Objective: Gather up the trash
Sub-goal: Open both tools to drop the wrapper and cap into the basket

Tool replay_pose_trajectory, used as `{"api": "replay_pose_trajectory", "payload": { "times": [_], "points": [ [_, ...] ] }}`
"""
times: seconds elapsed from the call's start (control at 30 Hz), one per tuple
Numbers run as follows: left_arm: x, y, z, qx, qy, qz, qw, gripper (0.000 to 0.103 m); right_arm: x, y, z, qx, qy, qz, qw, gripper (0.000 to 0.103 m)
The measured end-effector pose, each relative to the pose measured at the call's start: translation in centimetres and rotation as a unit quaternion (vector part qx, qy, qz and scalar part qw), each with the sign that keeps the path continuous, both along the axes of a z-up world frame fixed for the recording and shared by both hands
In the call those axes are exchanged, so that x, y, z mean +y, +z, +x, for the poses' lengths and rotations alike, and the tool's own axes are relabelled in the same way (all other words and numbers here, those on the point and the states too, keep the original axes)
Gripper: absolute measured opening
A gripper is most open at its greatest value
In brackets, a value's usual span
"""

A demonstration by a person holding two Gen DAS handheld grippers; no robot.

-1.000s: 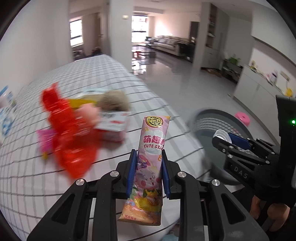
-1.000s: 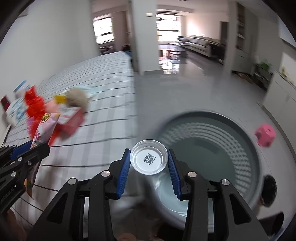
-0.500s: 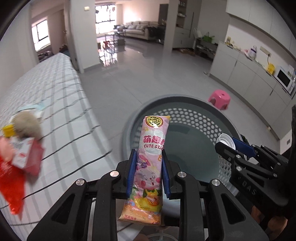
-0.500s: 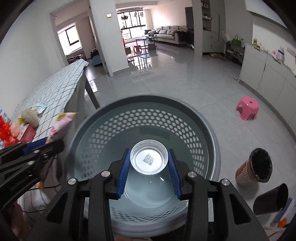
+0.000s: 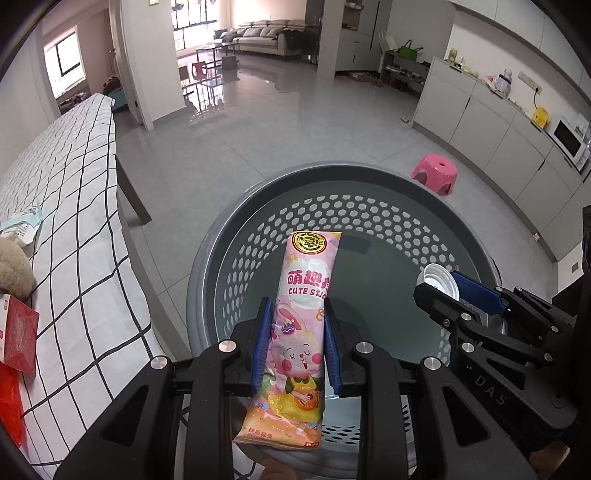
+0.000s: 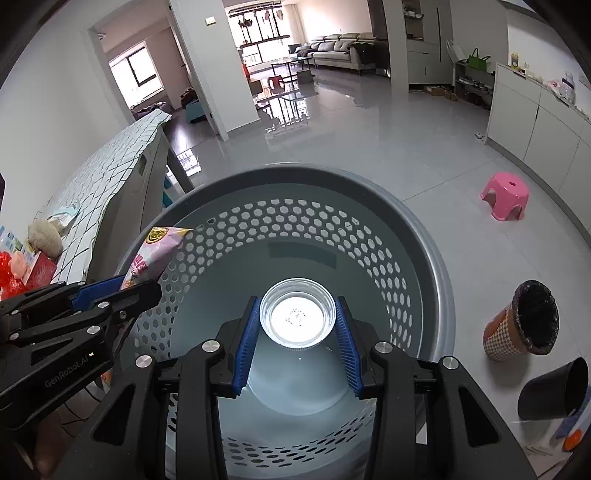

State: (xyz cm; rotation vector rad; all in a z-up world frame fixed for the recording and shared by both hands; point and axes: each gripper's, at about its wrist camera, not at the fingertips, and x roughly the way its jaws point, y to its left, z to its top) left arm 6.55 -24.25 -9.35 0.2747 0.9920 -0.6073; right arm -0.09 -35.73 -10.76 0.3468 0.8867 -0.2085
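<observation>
Below both grippers sat the grey basket [image 6: 424, 258]; your left gripper [image 5: 294, 345] clamped the wrapper [image 5: 304, 328], your right gripper [image 6: 297, 345] the cup [image 6: 297, 319].

Daylight is pouring in from the far windows [image 5: 192, 18], blowing them out to white and laying a glossy glare on the tiled floor [image 5: 221, 96]. Both views are looking bright and sharp, with no motion blur showing. The fisheye lens is bending walls and cabinets [image 6: 546, 122] toward the edges, and dark vignetting is rounding off the corners. Shadows are staying soft and faint.
</observation>
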Motion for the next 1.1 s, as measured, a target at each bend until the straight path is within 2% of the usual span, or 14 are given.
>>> {"api": "replay_pose_trajectory", "payload": {
  "times": [0.2, 0.27, 0.3, 0.37, 0.47, 1.0, 1.1],
  "points": [
    [-0.6, 0.0, -0.3, 0.000, -0.006, 0.002, 1.0000, 0.029, -0.1, -0.1, -0.3, -0.007, -0.007, 0.002, 1.000, 0.039],
    [-0.6, 0.0, -0.4, -0.002, -0.007, 0.002, 1.0000, 0.031, -0.1, 0.0, -0.4, -0.008, -0.011, -0.002, 1.000, 0.043],
    [-0.7, 0.0, -0.4, -0.002, -0.007, 0.003, 1.0000, 0.032, -0.2, 0.1, -0.4, -0.010, -0.014, -0.005, 1.000, 0.048],
    [-0.7, 0.0, -0.4, -0.001, -0.008, 0.004, 1.0000, 0.040, -0.3, 0.3, -0.7, -0.014, -0.019, -0.010, 1.000, 0.053],
    [-0.8, 0.1, -0.5, -0.005, -0.006, 0.003, 1.0000, 0.054, -0.5, 0.3, -0.9, -0.014, -0.023, -0.010, 1.000, 0.054],
    [-0.6, 0.3, -0.6, -0.009, 0.002, 0.004, 1.0000, 0.054, -0.8, 0.0, -1.6, -0.015, -0.029, -0.002, 0.999, 0.054],
    [-0.4, 0.6, -0.7, -0.013, 0.006, 0.004, 0.9999, 0.057, -0.8, 0.1, -1.6, -0.014, -0.029, -0.002, 0.999, 0.055]
  ]
}}
